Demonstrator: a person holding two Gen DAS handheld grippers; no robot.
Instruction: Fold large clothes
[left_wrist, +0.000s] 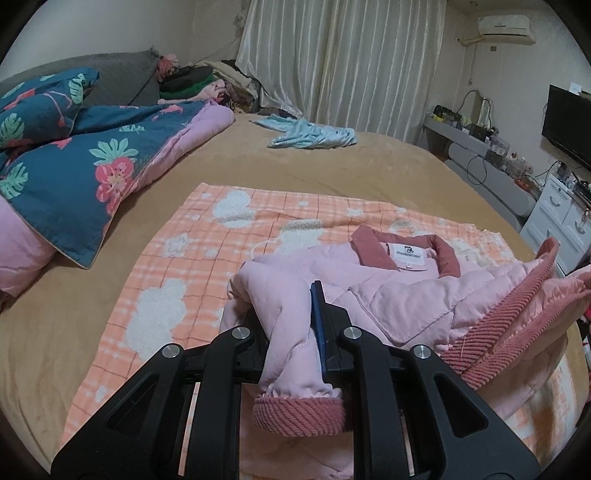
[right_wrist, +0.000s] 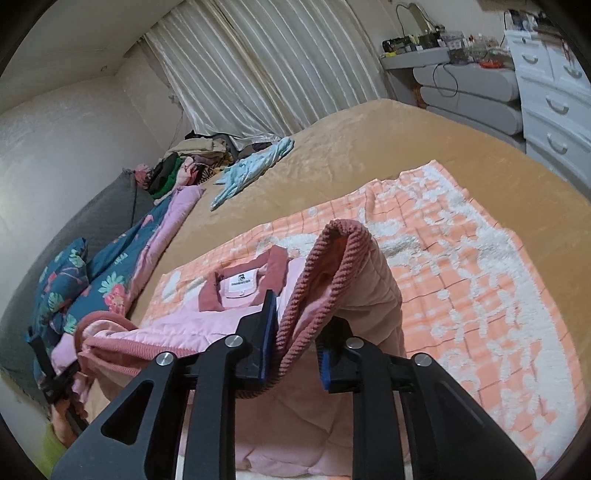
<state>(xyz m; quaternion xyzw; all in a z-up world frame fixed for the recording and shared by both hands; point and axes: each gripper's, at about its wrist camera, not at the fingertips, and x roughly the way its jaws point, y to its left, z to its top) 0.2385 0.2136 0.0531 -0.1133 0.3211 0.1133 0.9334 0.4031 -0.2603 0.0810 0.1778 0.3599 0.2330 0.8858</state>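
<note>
A pink quilted jacket with a dark pink collar and ribbed trim lies on an orange checked blanket on the bed. My left gripper is shut on the jacket's sleeve, and the ribbed cuff hangs back over its frame. In the right wrist view the jacket is lifted at its bottom edge. The ribbed hem drapes between the fingers of my right gripper. Its jaws stand slightly apart, and the hem rests loosely against the left pad.
A blue floral quilt is bunched on the left of the tan bed. A light blue garment and a pile of clothes lie at the far side by the curtain. A white dresser and TV stand right.
</note>
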